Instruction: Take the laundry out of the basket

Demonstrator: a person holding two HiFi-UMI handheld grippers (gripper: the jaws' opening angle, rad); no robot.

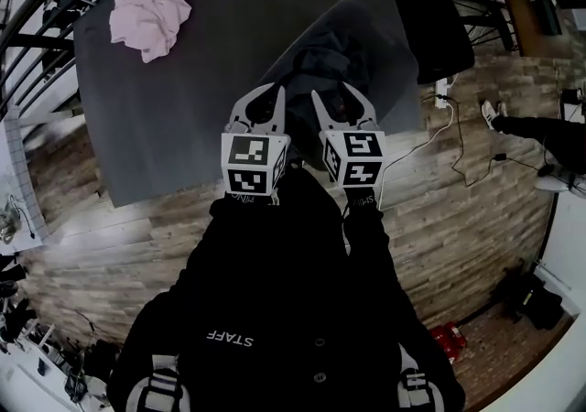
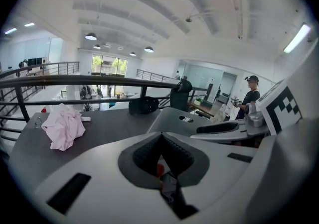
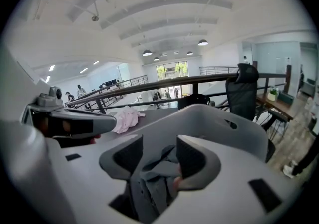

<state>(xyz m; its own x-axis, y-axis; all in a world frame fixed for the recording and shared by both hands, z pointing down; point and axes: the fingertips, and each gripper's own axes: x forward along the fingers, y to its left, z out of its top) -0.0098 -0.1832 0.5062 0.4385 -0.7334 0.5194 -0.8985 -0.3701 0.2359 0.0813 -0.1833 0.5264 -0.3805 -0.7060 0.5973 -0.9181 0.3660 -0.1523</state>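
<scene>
While the wood-plank floor [image 1: 476, 181] runs all round it, the dark grey rectangular desk [image 1: 183, 108] fills most of the upper head view. It carries two things, well apart.

At the desk's right side, nearest the person, stands the light grey plastic laundry basket [image 1: 380, 53] w/ rounded corners and a slot handle in its wall. It shows up close in the left gripper view [image 2: 174, 118] and the right gripper view [image 3: 234, 128]. Inside it lies the crumpled dark grey laundry [image 1: 316, 67], i.e. not yet out of the basket.

Far-left corner of the desk: a bunched pale pink cloth [image 1: 149, 15], lying loose on the surface [image 2: 64, 128], nr the railing side.

Both tools sit side by side at the basket's near edge, marker cubes toward the person.

The left gripper [image 1: 273, 94] has its jaws closed tip to tip [image 2: 160, 138] w/ nothing btwn them. It points across the desk, basket just ahead and to its right.

The right gripper [image 1: 337, 99] has its jaws apart [image 3: 160, 143] over the basket's inside. The grey laundry [image 3: 159, 168] shows in the gap below them, but the pads are not clamped on it.
</scene>
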